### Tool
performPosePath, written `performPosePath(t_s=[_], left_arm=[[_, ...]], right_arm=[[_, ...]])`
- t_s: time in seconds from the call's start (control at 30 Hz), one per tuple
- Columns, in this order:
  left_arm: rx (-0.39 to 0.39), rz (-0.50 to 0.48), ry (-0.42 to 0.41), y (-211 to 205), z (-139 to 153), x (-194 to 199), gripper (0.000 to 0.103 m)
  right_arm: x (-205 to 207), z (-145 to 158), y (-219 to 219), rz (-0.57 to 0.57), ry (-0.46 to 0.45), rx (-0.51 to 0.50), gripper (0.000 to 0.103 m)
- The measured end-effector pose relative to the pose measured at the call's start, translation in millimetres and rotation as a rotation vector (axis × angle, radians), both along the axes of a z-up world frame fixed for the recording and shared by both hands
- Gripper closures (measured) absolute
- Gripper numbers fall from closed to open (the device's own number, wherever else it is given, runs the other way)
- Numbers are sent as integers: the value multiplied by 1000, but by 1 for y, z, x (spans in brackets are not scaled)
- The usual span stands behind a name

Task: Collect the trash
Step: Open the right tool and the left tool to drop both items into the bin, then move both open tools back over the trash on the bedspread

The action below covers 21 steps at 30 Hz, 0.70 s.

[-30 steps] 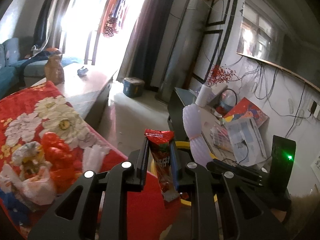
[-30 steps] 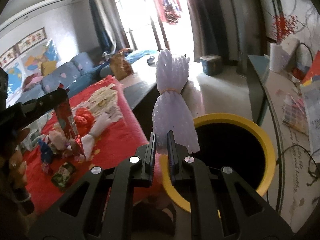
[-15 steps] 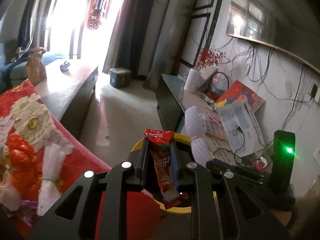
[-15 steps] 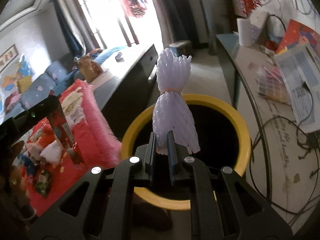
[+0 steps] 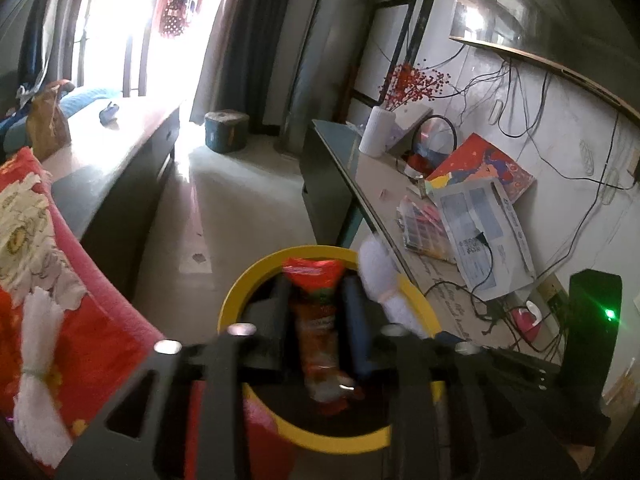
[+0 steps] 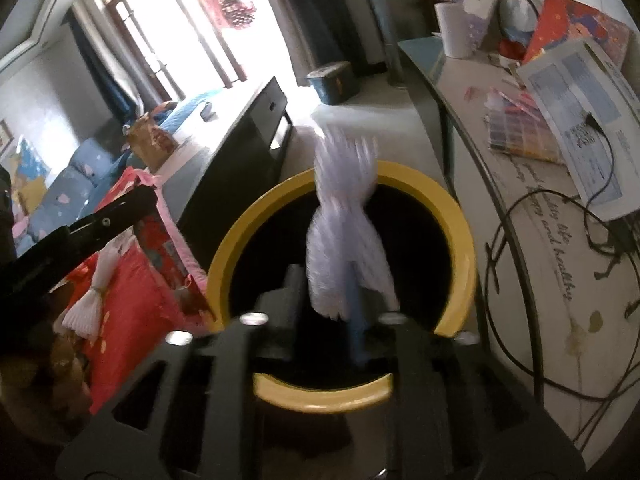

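Trash is poised right over the bin: a red snack wrapper [image 5: 320, 320] is seen between the fingers of the left gripper [image 5: 318, 320], directly above the dark mouth of the yellow-rimmed bin [image 5: 240, 296]. The left jaws are opening, and a gap is visible on either side of the wrapper, so the wrapper is no longer pinched; it is blurred, its lower end dangling inside the ring of the rim.

Over on the right wrist view, a white foam net [image 6: 344, 240], tied at its waist, is caught between the fingers of the right gripper [image 6: 326, 308], also above the bin [image 6: 460, 216]. These jaws are opening too. The net is smeared by motion and leans against the blue pad of the right-hand finger, clear of the other one; whether it is still pressed cannot be told for certain, but no clamp is seen on it.

The same net is picked up in the left view as a pale shape [image 5: 384, 276] at the far right edge of the rim.

Beside the bin, a red flowered cloth [image 5: 100, 340] is draped over a surface, and a second white foam net [image 5: 38, 376] is left lying on it. A cluttered side table [image 5: 372, 184] with papers and cables is seen on the other side of the bin, near the wall.
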<state>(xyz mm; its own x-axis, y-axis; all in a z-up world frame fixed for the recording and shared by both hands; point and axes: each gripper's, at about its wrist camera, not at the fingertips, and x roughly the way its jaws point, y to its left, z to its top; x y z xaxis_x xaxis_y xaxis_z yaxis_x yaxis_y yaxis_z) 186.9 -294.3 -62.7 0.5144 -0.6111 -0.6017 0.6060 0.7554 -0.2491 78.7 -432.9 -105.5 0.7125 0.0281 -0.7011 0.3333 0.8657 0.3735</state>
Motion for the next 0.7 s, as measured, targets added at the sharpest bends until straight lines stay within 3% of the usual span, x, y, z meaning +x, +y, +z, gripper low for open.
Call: performPosePath(t_s=[0.03,0.07,0.1,0.17,0.4,0.7], left_arm=[[-2,1,9,-1,-2,2,37],[-2,6,16,0,-4,3,26],[-5,9,18,0,-5,4,25],[-6,24,25,4,-6,4,14],[-51,74,16,39,2,-3,9],[-47,190,-77,96,24,-25,8]], right_arm=[[-1,0,-1,-8,1,1,66],[-1,-1,-3,-16,1,2,65],[-2,-1,-3,-22,-1,1,63],[-2,0,-4,-30,-5,-8,60],[-2,3,1,-26,-23,-20,54],[-2,21,35,85,-90,-95,44]])
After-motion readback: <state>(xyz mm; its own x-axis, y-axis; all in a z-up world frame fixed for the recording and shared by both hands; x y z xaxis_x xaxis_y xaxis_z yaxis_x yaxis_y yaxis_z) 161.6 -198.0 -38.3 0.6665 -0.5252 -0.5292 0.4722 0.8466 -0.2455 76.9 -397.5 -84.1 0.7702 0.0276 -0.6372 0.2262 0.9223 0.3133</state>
